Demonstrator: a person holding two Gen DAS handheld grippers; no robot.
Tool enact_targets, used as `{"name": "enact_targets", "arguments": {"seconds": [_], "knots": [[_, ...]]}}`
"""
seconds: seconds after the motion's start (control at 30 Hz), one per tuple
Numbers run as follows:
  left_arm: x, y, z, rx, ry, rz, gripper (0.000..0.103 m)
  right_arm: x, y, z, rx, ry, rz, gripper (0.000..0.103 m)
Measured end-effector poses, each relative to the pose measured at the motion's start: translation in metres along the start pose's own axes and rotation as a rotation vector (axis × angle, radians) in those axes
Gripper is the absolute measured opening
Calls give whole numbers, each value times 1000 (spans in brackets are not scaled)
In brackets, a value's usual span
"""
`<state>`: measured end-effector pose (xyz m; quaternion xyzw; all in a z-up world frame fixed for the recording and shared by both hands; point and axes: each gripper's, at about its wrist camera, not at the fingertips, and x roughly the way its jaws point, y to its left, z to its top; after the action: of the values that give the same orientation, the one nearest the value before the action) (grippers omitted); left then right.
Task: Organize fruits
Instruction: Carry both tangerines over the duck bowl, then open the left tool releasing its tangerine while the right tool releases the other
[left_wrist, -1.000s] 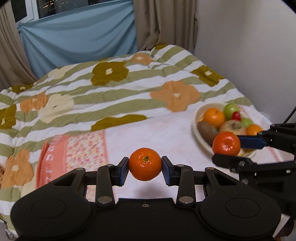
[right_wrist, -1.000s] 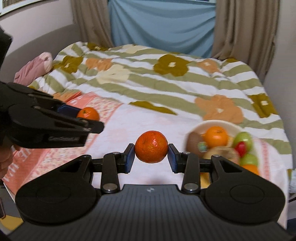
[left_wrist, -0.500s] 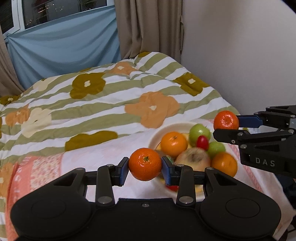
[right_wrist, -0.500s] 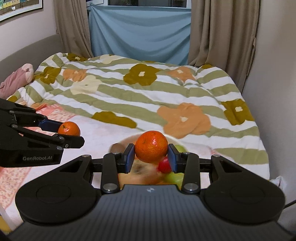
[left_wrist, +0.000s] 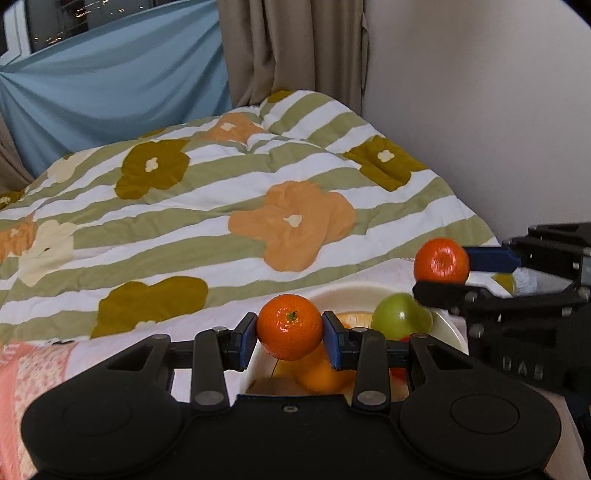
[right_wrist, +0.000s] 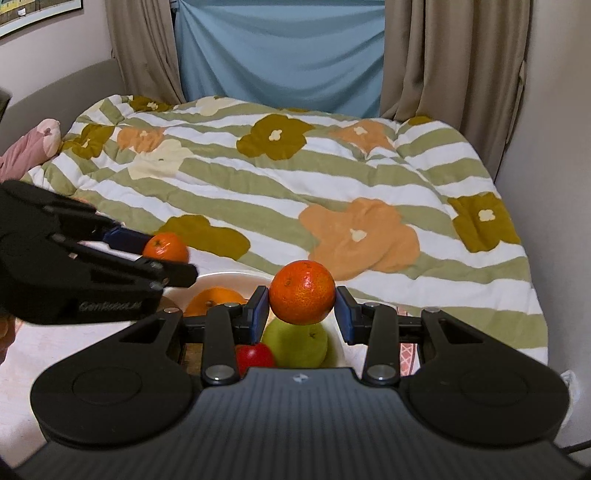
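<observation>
My left gripper (left_wrist: 290, 334) is shut on a small orange mandarin (left_wrist: 289, 326) and holds it over the near-left part of a cream fruit bowl (left_wrist: 354, 291). My right gripper (right_wrist: 302, 310) is shut on a darker orange mandarin (right_wrist: 302, 291) above the same bowl (right_wrist: 229, 276). The bowl holds a green apple (right_wrist: 295, 345), a small red fruit (right_wrist: 255, 356) and an orange (right_wrist: 214, 298). Each gripper shows in the other's view: the right one at the right edge (left_wrist: 441, 273), the left one at the left edge (right_wrist: 168, 260).
The bowl sits on a bed covered by a green-striped flowered quilt (right_wrist: 295, 184). A pink patterned cloth (left_wrist: 22, 369) lies at the near left. A wall (left_wrist: 480, 110) runs along the bed's right side. Curtains (right_wrist: 280, 51) hang behind. A pink soft item (right_wrist: 29, 147) lies far left.
Both grippers, each still holding its mandarin, have moved over the bowl. The bowl now lies directly under them and is partly hidden by the gripper bodies.
</observation>
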<state>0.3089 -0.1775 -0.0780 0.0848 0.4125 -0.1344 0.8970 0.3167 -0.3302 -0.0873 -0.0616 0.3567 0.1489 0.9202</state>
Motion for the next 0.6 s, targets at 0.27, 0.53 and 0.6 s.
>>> {"name": "enact_targets", "arguments": {"seconds": [0.27,0.53,0.6], "knots": [[38,-18,19,50,23,-37,41,20,-23,-6,29,15,1,53],[54,-31,19,101,53,-64,42,21,-38,-8,50,11,-14,53],[53,-32,16,106,51,-59,49,20,-38,-7,52,10,-15,53]]}}
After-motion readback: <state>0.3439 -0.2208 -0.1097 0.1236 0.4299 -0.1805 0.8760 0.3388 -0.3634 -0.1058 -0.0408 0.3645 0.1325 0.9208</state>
